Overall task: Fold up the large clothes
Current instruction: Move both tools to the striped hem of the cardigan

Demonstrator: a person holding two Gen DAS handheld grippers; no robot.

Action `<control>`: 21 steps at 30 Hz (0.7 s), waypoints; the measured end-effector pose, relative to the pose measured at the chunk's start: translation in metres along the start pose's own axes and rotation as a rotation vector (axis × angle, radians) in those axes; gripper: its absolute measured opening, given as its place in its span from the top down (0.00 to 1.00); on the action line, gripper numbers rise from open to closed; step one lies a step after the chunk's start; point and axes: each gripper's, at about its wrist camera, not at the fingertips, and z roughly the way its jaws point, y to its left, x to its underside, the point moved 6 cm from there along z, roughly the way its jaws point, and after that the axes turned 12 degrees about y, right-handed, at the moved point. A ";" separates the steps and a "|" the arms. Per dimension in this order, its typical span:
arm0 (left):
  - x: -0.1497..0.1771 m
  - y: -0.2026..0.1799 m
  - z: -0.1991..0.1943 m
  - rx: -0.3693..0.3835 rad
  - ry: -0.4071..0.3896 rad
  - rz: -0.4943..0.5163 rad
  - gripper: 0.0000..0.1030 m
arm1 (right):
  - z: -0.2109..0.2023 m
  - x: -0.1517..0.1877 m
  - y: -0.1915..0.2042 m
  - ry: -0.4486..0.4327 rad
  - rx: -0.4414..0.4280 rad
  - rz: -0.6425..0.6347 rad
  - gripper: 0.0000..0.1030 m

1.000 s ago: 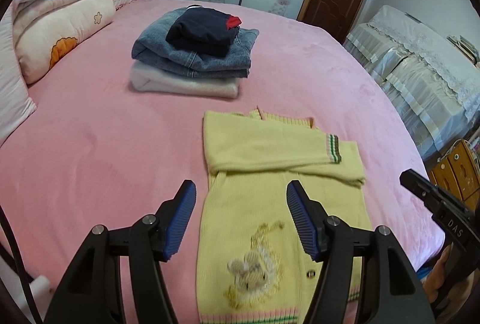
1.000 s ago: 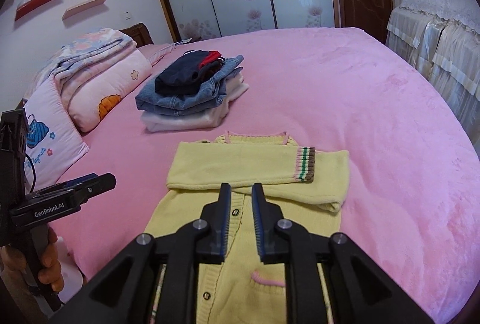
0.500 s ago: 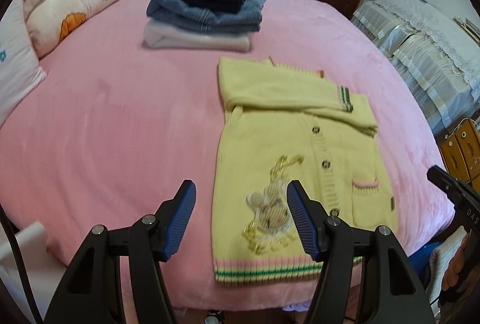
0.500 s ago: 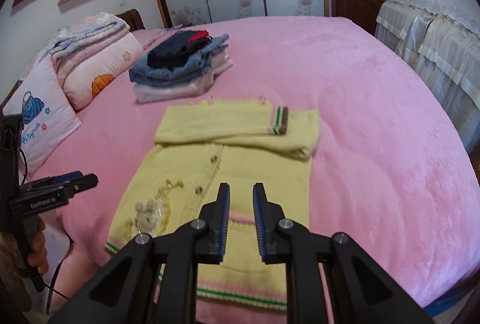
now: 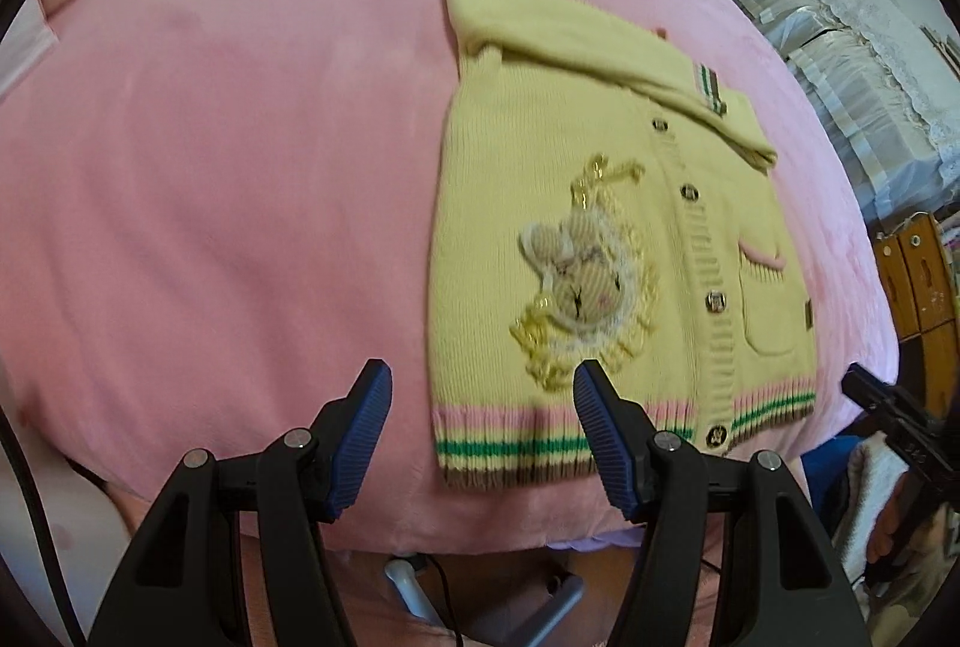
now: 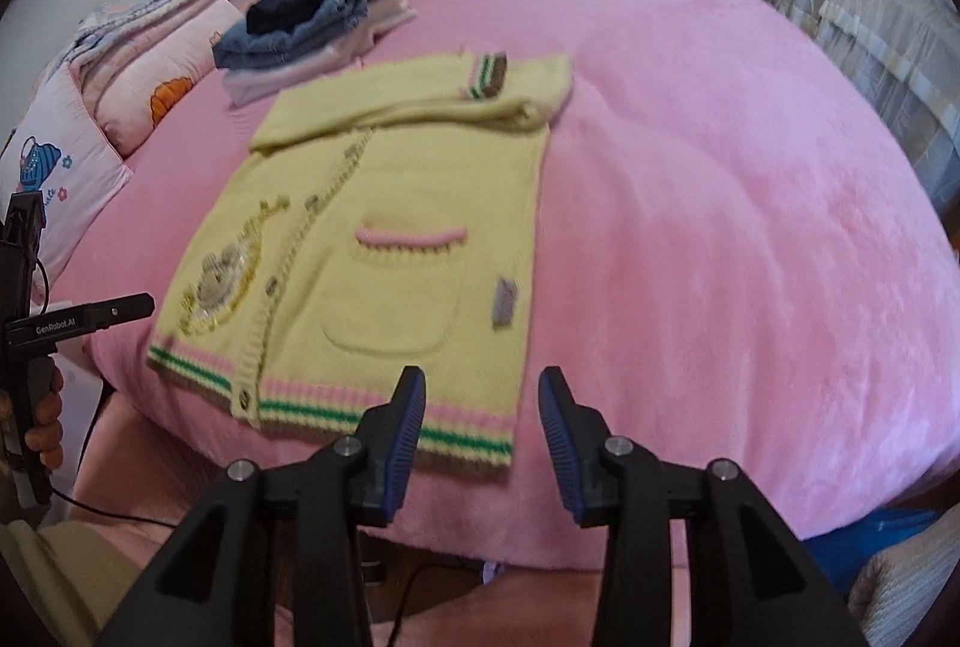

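Cardigan: yellow knit cardigan point(image 5: 588, 203) lies flat on the pink bedspread point(image 5: 228, 179), buttoned, sleeves already folded across the chest, striped hem point(image 6: 336, 407) at the bed edge nearest us.
Long axis: collar to hem, running straight away from us toward the stack of folded clothes point(image 6: 312, 23) beyond the collar.
Left gripper: left gripper point(image 5: 483, 437) sits low over the hem's left corner, jaws about half open, nothing in them; the corner shows between the blue pads point(image 5: 600, 437) but they aren't touching it.
Right gripper: right gripper point(image 6: 483, 437) is over the hem's right corner, jaws opening as we look, also empty; the corner sits just in front of its left pad.
Which way from the fingers: fabric is ahead of and below both sets of tips, hem edge closest.
Nearer hand: honestly about even, one per corner.
Our guess at the next bit: we'd pinch both hem corners and carry them up toward the collar, folding the body in half.
Watch out: chunky knit plus the bunny appliqué point(image 5: 576, 281) could bunch if one corner lifts first.
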 end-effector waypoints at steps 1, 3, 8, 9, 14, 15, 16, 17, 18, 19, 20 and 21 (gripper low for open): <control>0.002 0.000 0.005 0.015 0.010 0.001 0.40 | 0.003 0.002 -0.002 0.009 -0.006 0.006 0.62; 0.004 -0.001 0.011 0.033 0.021 0.004 0.40 | 0.013 0.009 -0.006 0.034 -0.037 0.019 0.62; 0.009 -0.003 0.022 0.075 0.033 0.016 0.40 | 0.028 0.014 -0.011 0.072 -0.077 0.034 0.62; 0.009 -0.003 0.023 0.079 0.032 0.015 0.40 | 0.030 0.014 -0.012 0.077 -0.084 0.036 0.62; 0.012 -0.002 0.026 0.107 0.025 0.019 0.40 | 0.038 0.016 -0.007 0.090 -0.134 0.025 0.62; 0.013 -0.001 0.025 0.111 0.025 0.020 0.40 | 0.040 0.016 -0.004 0.093 -0.139 0.016 0.62; 0.014 -0.001 0.026 0.120 0.026 0.022 0.40 | 0.041 0.016 -0.002 0.095 -0.143 0.008 0.62; 0.014 -0.001 0.027 0.126 0.026 0.024 0.40 | 0.043 0.016 0.002 0.099 -0.147 -0.006 0.62; 0.014 -0.001 0.027 0.129 0.025 0.026 0.40 | 0.044 0.017 0.004 0.102 -0.146 -0.014 0.62; 0.015 0.000 0.027 0.131 0.022 0.029 0.40 | 0.045 0.016 0.006 0.102 -0.146 -0.019 0.62; 0.016 0.000 0.028 0.134 0.021 0.029 0.40 | 0.046 0.016 0.008 0.101 -0.144 -0.025 0.62; 0.016 0.001 0.029 0.135 0.021 0.028 0.40 | 0.047 0.015 0.009 0.102 -0.146 -0.028 0.62</control>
